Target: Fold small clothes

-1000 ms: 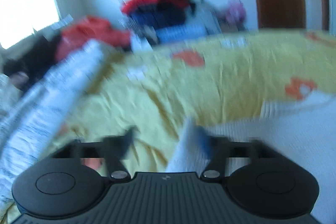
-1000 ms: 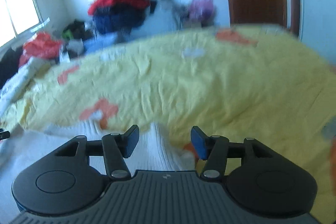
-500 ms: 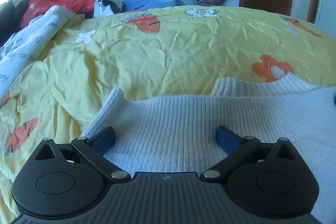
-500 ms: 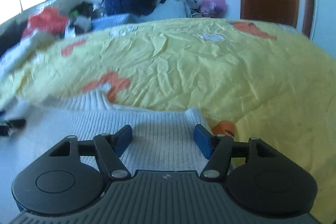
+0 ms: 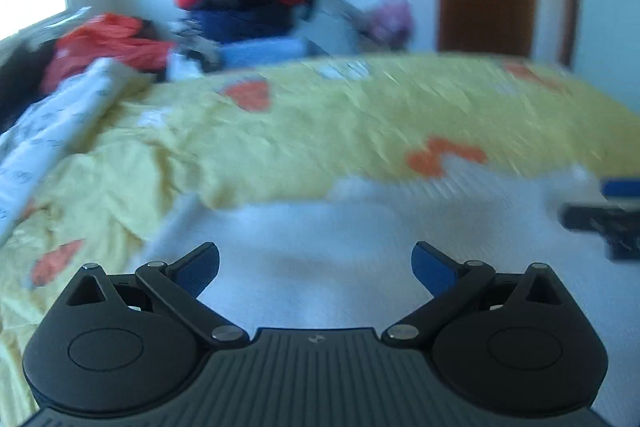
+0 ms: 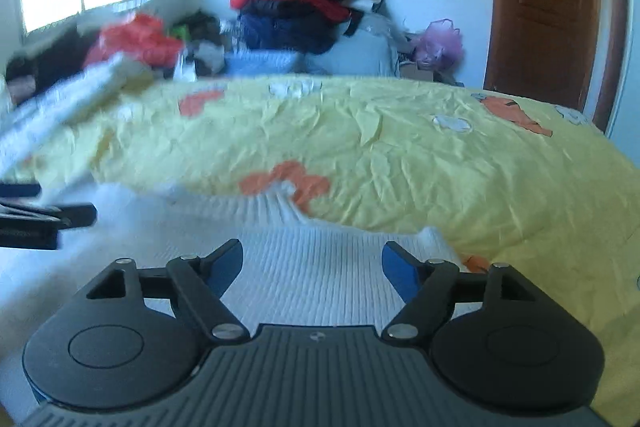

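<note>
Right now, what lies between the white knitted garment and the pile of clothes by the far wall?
In the right wrist view, only the yellow bedcover with orange and white prints stretches from the white knitted garment to the pile of clothes.

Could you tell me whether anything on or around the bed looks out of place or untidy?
Behind the bed, a clothes pile is heaped high and loose, and a rumpled white quilt is bunched along the left edge. The white sweater itself lies flat; both claws stand open over it.
</note>
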`<action>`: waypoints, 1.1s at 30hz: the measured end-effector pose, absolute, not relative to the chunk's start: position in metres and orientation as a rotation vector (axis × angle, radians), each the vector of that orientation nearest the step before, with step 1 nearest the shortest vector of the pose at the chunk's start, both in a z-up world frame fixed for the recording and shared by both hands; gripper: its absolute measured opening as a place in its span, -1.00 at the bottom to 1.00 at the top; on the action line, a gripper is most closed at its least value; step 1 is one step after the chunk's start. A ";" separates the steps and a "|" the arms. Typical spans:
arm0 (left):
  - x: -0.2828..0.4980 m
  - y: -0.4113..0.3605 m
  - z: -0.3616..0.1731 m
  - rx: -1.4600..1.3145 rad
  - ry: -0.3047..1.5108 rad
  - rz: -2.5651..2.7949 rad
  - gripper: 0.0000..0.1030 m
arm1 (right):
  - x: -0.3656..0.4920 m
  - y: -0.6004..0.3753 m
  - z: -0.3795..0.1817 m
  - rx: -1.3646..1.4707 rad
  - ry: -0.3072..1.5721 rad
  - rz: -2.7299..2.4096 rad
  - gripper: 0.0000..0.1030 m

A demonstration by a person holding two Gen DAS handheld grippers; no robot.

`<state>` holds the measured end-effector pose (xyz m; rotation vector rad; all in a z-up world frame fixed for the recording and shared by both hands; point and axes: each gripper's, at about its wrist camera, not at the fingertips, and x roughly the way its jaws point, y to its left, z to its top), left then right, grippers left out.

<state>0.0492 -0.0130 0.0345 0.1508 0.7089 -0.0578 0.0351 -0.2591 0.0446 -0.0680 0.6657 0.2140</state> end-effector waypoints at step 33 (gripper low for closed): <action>-0.024 0.009 0.027 0.094 0.649 -0.037 1.00 | -0.038 -0.248 0.034 -0.032 0.627 0.281 0.84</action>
